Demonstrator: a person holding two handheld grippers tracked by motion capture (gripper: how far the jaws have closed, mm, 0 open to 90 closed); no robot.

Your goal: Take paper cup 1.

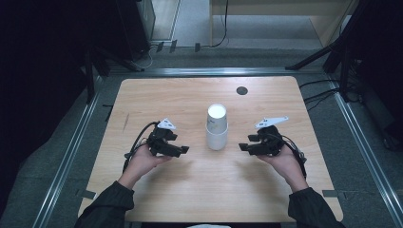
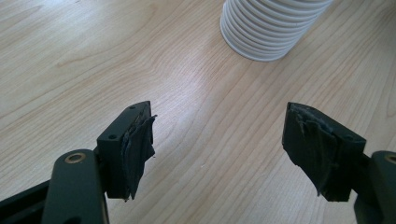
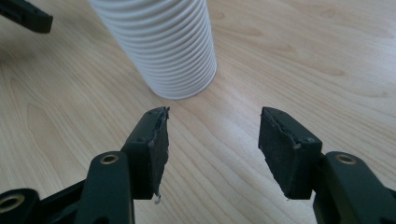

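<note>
Cups first: I see a white stack of paper cups (image 1: 216,127) standing upside down, base uppermost, just right of the middle of the high view, on a light wooden tabletop (image 1: 190,185). From above its flat round base shows as a bright disc, and the ribbed rims pile up toward the bottom of the stack where it meets the wood.

Left of the stack in that frame sits my left gripper (image 1: 183,149), held in a hand (image 1: 142,161) that comes up from the lower left. Its jaws are spread apart with nothing between them, and they point toward the stack without touching it. In the left gripper view the same gripper (image 2: 217,149) shows its two black padded jaws wide apart over bare wood, with the stack (image 2: 268,28) near the upper right of the frame — clearly apart from both jaws.

My right gripper (image 1: 243,147) mirrors it at the right of the stack, held in the other hand (image 1: 285,164) coming from the lower right. Its jaws are spread too and hold nothing. In the right gripper view, the gripper (image 3: 212,140) rises from the bottom edge, and the stack (image 3: 161,46) fills the upper left of the frame, near the left jaw's tip but not touching it.

A small dark round disc (image 1: 242,90) lies on the tabletop in the upper middle of the high view, well apart from the cups.
</note>
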